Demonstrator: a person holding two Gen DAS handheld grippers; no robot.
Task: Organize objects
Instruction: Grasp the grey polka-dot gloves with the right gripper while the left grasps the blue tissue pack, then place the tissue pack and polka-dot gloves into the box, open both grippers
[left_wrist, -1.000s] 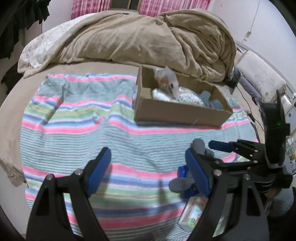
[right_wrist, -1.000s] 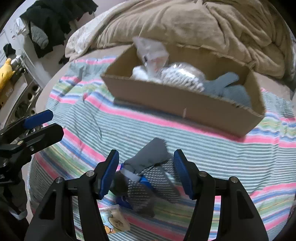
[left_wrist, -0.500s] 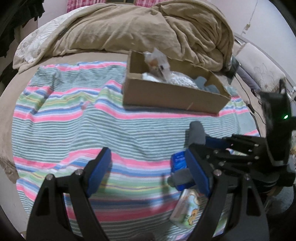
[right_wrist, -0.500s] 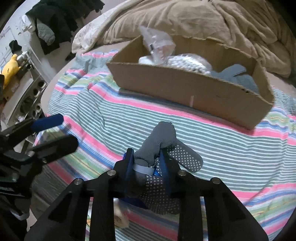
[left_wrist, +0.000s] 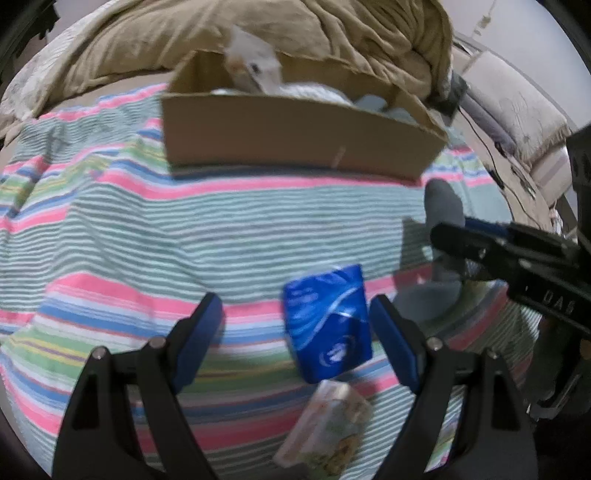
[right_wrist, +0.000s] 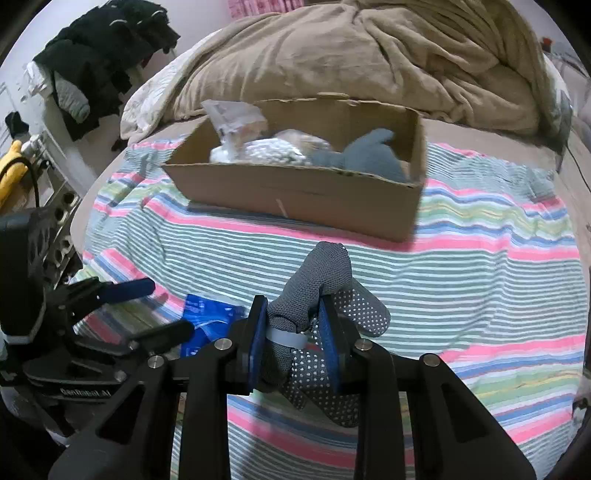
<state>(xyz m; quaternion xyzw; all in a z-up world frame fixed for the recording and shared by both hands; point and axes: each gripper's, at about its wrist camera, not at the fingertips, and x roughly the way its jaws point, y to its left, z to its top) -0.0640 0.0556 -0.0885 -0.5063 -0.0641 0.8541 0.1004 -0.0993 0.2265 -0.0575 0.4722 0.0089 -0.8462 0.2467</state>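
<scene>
1. R gripper: jaws closed tight on grey sock. Toe sticks up above the pads; the dotted sole part hangs below & to the right, lifted off the blanket.
2. L gripper: jaws wide apart, nothing held. Blue pack lies between the pads, nearer the R pad, not clearly touching either.
3. Box, cardboard, sits on striped blanket past both grippers. Inside: clear bag at left, white dotted item mid, another grey sock at right end.
4. Pale packet on blanket just below blue pack, w/ printed pics, blurred.
5. Tan duvet bunched behind box.
6. Dark clothes piled far left in R view.
</scene>
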